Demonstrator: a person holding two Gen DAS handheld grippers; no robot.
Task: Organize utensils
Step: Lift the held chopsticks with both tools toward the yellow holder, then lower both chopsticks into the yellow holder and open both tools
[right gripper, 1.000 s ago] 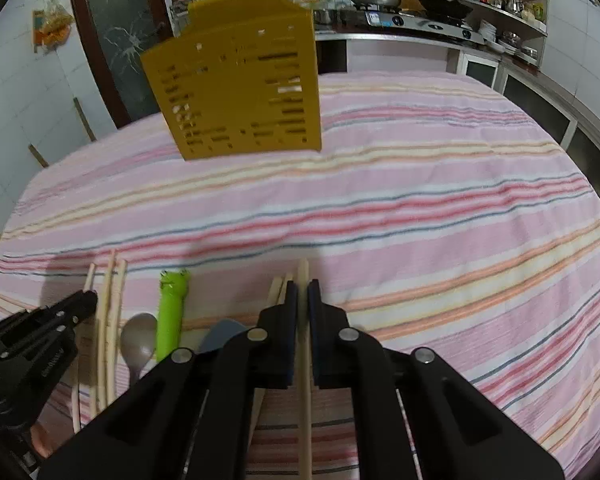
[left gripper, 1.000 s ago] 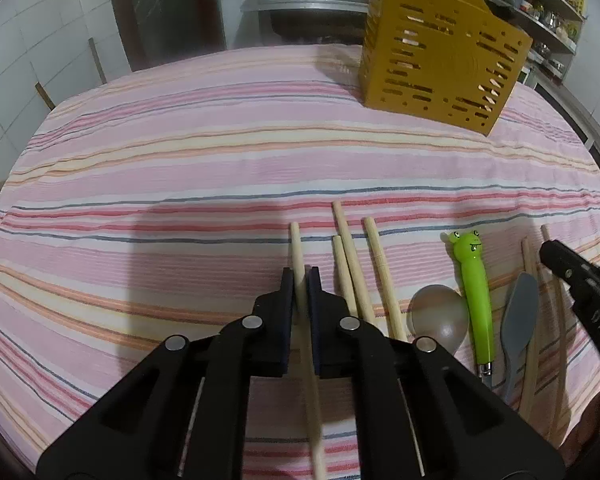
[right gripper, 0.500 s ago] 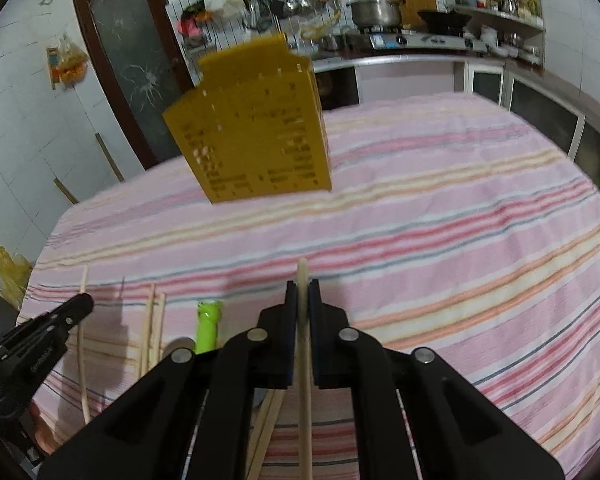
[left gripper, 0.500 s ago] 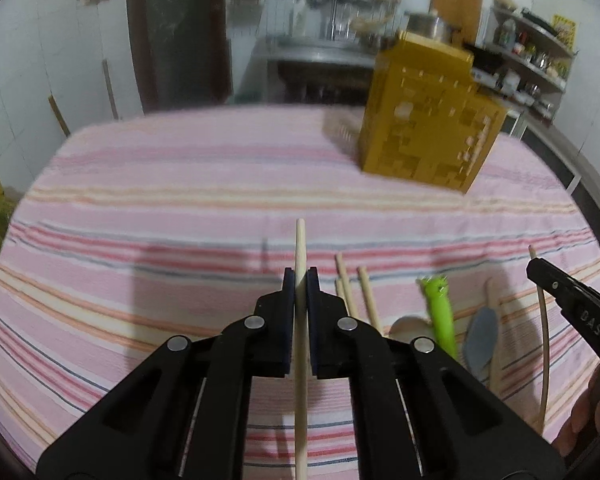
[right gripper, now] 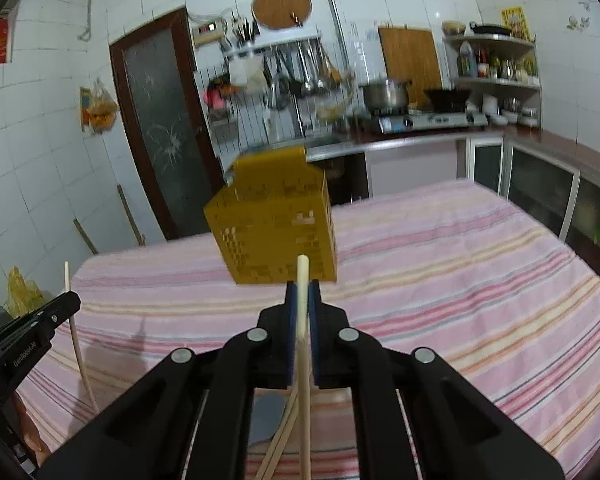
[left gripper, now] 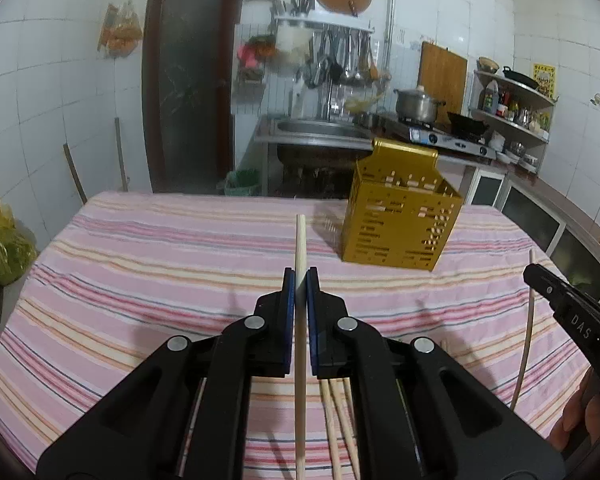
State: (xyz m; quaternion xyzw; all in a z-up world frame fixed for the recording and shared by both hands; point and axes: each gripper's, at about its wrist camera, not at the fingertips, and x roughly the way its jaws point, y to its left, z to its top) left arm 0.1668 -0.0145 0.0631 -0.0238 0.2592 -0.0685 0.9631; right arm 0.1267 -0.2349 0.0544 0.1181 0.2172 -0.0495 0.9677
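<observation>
Above the striped tablecloth (left gripper: 140, 264): both grippers are lifted clear of the cloth, each one with a wooden chopstick.
Change since one second ago: both grippers were low over the row of utensils; now they are higher and look more level, so the kitchen wall and sink fill the top of both views.
Left gripper (left gripper: 300, 280): its blue pads are clamped on a chopstick (left gripper: 301, 248), which was lying on the cloth before.
Left chopstick position: it runs straight between the fingers, the tip stands out past them, the rest goes back under the gripper.
Right gripper (right gripper: 302, 294): the fingers are pressed together on a second chopstick (right gripper: 302, 276).
Right chopstick position: centred between the pads, with a short tip in front of them.
Yellow utensil holder (left gripper: 400, 220): it stands upright on the far part of the table, well apart from both grippers.
Remaining chopsticks (left gripper: 338, 420): they lie on the cloth under the left gripper.
Grey spoon (right gripper: 266, 416): it lies on the cloth under the right gripper.
</observation>
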